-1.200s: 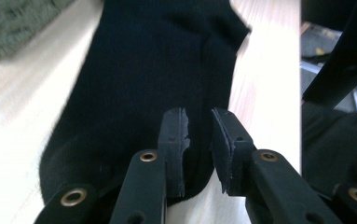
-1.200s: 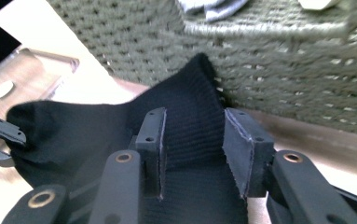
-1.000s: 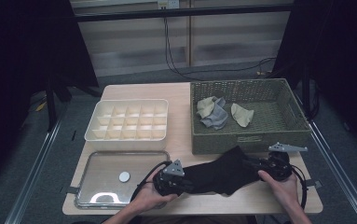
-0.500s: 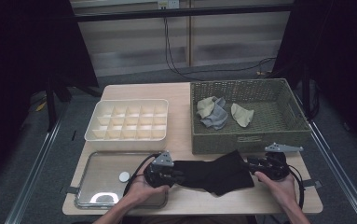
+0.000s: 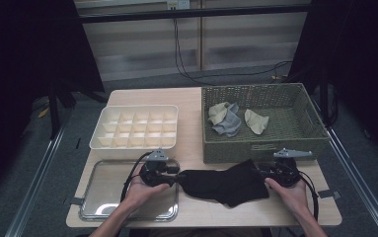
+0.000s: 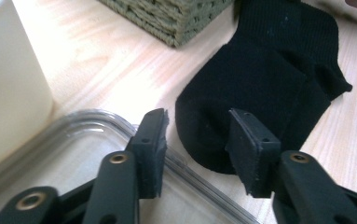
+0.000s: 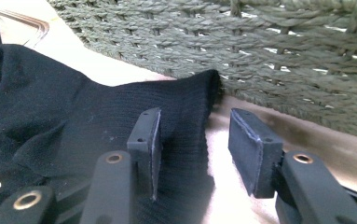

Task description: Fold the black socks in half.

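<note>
A black sock [image 5: 223, 183] lies spread on the wooden table between my two grippers. My left gripper [image 5: 173, 174] is at its left end. In the left gripper view the gripper [image 6: 197, 126] stands open, with the sock's toe [image 6: 260, 79] lying just ahead of and between the jaws. My right gripper [image 5: 269, 173] is at the sock's right end. In the right gripper view the gripper [image 7: 192, 128] is open too; the cuff of the sock [image 7: 73, 112] lies under the left jaw and reaches the gap.
A green wicker basket [image 5: 260, 148] holding beige socks [image 5: 255, 121] and a grey one [image 5: 228, 126] stands right behind the black sock. A white compartment box [image 5: 134, 126] sits at the back left, a clear tray [image 5: 102, 197] at the front left under my left hand.
My left gripper has moved to the left, and the sock has gone from bunched to stretched out flat on the table. The right gripper has hardly moved.
</note>
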The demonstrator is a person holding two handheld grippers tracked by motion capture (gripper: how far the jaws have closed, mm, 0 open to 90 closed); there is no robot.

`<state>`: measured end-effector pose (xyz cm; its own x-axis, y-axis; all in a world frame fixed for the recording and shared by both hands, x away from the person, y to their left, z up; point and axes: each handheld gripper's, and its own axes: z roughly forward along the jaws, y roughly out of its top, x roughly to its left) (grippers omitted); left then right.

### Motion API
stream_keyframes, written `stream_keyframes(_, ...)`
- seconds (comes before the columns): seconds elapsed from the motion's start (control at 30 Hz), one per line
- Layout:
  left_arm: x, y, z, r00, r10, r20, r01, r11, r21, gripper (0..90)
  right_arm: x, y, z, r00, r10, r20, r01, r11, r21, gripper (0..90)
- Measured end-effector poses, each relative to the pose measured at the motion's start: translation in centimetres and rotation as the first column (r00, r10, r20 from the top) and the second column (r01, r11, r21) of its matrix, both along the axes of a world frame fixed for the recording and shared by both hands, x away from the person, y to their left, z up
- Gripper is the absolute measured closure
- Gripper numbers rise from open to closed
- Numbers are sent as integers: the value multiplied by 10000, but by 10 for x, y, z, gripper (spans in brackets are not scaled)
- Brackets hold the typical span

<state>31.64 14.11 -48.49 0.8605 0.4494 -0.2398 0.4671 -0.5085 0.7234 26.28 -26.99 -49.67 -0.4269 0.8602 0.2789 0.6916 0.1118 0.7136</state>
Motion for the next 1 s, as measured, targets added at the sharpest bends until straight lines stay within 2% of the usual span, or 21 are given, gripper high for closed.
stream_keyframes(0.07,-2,-1,-2,10000,-8,-55,8,10000,-16,552,0,0,-1,10000,-8,31,8,9999,-154,540)
stream_keyframes(0.1,-2,0,-1,9999,-50,-87,51,9999,116,553,1,0,-2,10000,8,-10,-8,9999,-162,539)
stream_keyframes(0.23,-3,-2,-2,9995,-214,-250,216,9997,86,647,2,0,-4,9999,-43,-146,37,9993,-370,565)
stream_keyframes(0.37,-5,-6,-4,9988,-417,-261,420,9991,89,779,3,2,-6,9996,179,-198,-188,9987,-464,728)
stream_keyframes(0.4,-5,-6,-3,9983,-519,-248,524,9985,176,801,3,2,-5,9998,143,-150,-151,9985,-522,793)
stream_keyframes(0.47,-6,-7,-3,9983,-563,-174,566,9982,181,836,3,3,-5,9995,246,-192,-256,9984,-503,846)
stream_keyframes(0.63,-5,-6,1,9988,-496,4,496,9988,39,855,1,1,-1,9997,223,72,-220,9993,-300,857)
stream_keyframes(0.87,-6,-2,12,9992,-321,223,332,9983,-489,858,-3,0,8,9987,146,479,-150,9998,88,863)
stream_keyframes(1.0,-8,1,16,9995,-207,228,226,9963,-834,858,-8,-2,15,9982,-88,588,52,9981,614,866)
